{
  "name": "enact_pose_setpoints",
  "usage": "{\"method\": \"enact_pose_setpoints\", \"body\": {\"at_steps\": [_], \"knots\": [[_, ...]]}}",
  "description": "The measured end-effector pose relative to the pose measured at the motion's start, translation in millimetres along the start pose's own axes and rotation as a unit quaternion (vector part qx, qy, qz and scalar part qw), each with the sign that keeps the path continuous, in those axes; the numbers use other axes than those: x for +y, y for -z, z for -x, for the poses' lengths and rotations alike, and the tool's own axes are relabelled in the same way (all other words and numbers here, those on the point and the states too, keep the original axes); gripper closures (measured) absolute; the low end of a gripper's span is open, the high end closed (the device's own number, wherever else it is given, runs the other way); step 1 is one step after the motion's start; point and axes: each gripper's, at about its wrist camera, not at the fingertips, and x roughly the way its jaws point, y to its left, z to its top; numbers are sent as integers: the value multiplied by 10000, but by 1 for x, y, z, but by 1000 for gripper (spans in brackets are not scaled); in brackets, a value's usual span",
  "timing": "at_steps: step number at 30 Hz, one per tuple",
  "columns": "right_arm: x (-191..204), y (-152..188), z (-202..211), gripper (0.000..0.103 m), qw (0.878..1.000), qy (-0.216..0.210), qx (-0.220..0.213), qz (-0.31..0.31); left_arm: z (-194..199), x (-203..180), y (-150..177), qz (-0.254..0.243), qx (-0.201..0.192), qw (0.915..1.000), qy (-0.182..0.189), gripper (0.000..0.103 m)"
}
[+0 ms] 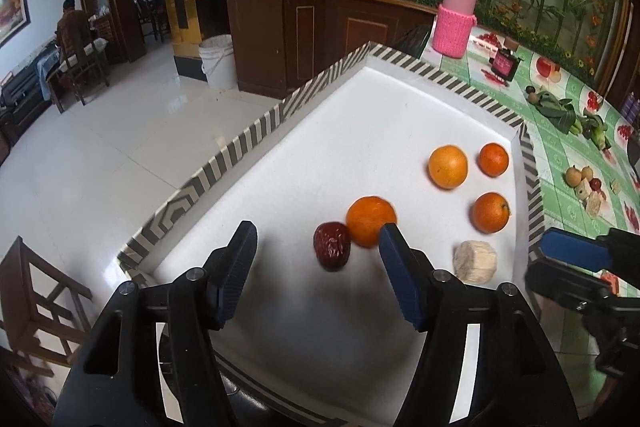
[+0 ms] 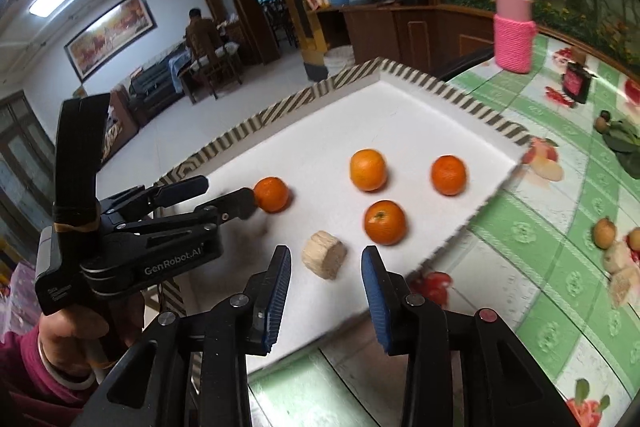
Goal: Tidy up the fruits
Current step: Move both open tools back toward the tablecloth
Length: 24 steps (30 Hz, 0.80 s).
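A white tray [image 1: 280, 227] with a striped rim holds several oranges: one near my left gripper [image 1: 371, 221], three farther right [image 1: 447, 166], [image 1: 493, 159], [image 1: 491, 212]. A dark red jujube [image 1: 332, 245] lies beside the near orange, and a pale cut chunk [image 1: 475, 261] lies at the tray's right. My left gripper [image 1: 318, 241] is open and empty, with the jujube between its fingers. My right gripper [image 2: 326, 267] is open and empty, just in front of the pale chunk [image 2: 324, 254]. The left gripper [image 2: 230, 193] also shows in the right wrist view, touching an orange [image 2: 271, 194].
The tray sits on a table with a green fruit-print cloth [image 1: 568, 155]. On the cloth are a pink knit-sleeved jar [image 1: 456, 23], a small pink-and-black box [image 1: 505, 63], leafy greens [image 1: 560, 111] and small fruits and chunks [image 1: 586, 185]. A wooden chair [image 1: 36, 303] stands at the left.
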Motion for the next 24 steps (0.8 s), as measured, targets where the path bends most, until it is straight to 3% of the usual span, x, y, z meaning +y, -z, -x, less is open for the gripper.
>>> {"method": "enact_pose_setpoints", "body": {"at_steps": [7, 14, 24], "knots": [[-26, 14, 26, 68, 9991, 224, -138, -344, 13, -14, -5, -68, -192, 9998, 65, 39], [-68, 37, 54, 68, 9947, 580, -276, -805, 20, -40, -8, -206, -207, 9988, 391, 39], [-148, 82, 95, 66, 9757, 1341, -334, -1698, 23, -100, -13, -605, -157, 9934, 961, 39]]}}
